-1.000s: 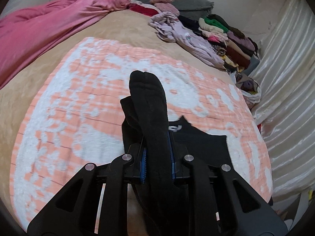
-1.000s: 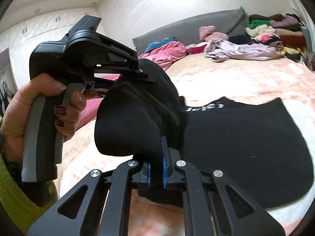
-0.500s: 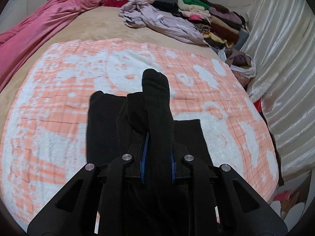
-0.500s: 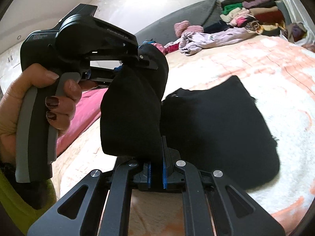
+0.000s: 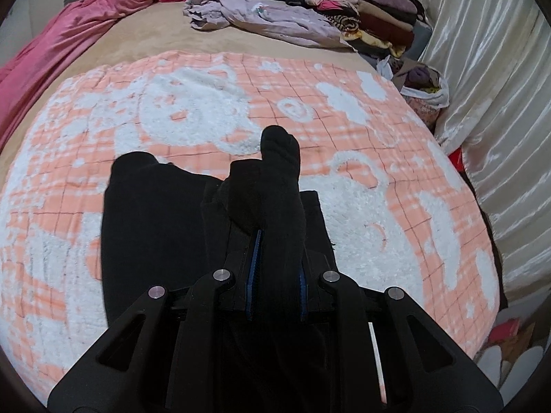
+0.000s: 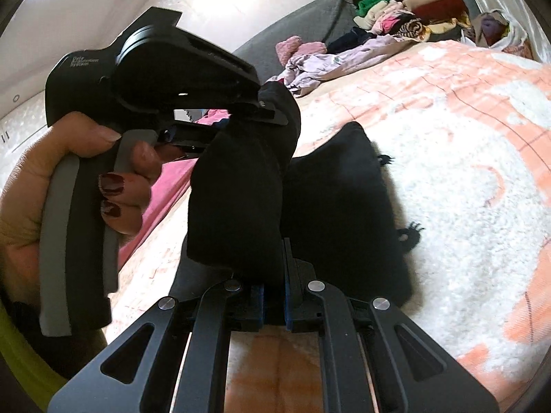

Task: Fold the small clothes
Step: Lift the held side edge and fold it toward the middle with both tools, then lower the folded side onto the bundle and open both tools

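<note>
A small black garment lies partly spread on the pink-and-white blanket. My left gripper is shut on a bunched edge of it, and the fabric sticks up past the blue pads. My right gripper is shut on another bunched edge of the black garment, right next to the left gripper's body and the hand holding it. The rest of the garment drapes down onto the blanket.
A lilac garment and a stack of folded clothes lie at the far end of the bed. A pink quilt runs along the left. A shiny curtain and a bag of clothes are on the right.
Both grippers, still shut on the black garment, have swung it round and lowered it, so more of it now lies spread on the blanket to the left.
</note>
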Demonstrator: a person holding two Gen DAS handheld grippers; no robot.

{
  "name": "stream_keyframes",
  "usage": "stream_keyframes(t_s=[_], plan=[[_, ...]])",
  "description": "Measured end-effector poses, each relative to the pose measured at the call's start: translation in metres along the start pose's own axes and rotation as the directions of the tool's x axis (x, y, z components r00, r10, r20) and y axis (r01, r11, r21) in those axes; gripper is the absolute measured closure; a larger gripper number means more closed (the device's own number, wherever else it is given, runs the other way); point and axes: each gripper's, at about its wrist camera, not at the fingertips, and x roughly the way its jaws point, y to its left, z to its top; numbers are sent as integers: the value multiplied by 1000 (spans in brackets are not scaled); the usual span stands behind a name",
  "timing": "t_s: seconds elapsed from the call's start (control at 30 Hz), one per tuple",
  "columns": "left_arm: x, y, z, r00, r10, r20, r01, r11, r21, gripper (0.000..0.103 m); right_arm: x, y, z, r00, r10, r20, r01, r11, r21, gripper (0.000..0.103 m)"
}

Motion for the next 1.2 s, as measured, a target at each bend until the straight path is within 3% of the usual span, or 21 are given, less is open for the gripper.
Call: stream_keyframes(t_s=[0.1, 0.2, 0.37, 0.6, 0.7, 0.8, 1.03, 1.2], plan=[[8, 0, -3, 1000, -23, 7, 23, 1000, -12, 83, 1, -4, 0, 1000, -6, -7, 6, 1000, 14, 96], [3, 12, -12, 991, -126, 53, 130, 989, -67, 70, 4, -10, 0, 999, -20, -29, 21, 999, 38, 96], [-26, 45, -27, 974, -155, 163, 177, 975, -131, 69, 5, -23, 0, 998, -29, -54, 33, 996, 79, 94], [-49, 92, -70, 979, 12, 204, 15, 991, -130, 66, -11, -24, -1, 997, -34, -66, 39, 997, 70, 84], [-32, 90, -88, 977, 107, 185, -99, 994, -52, 58, -24, -23, 0, 995, -71, -67, 74, 996, 44, 77], [-21, 88, -101, 964, 150, 221, -154, 988, 0, 58, -40, -18, 6, 991, -123, -47, 124, 992, 15, 73], [-31, 100, -108, 960, 90, 265, -91, 996, -11, 54, -49, 8, 49, 974, -222, 46, 226, 967, -114, 69], [-36, 105, -113, 958, 55, 280, -61, 998, 13, 49, -8, 22, 85, 966, -260, -11, 253, 949, -187, 69]])
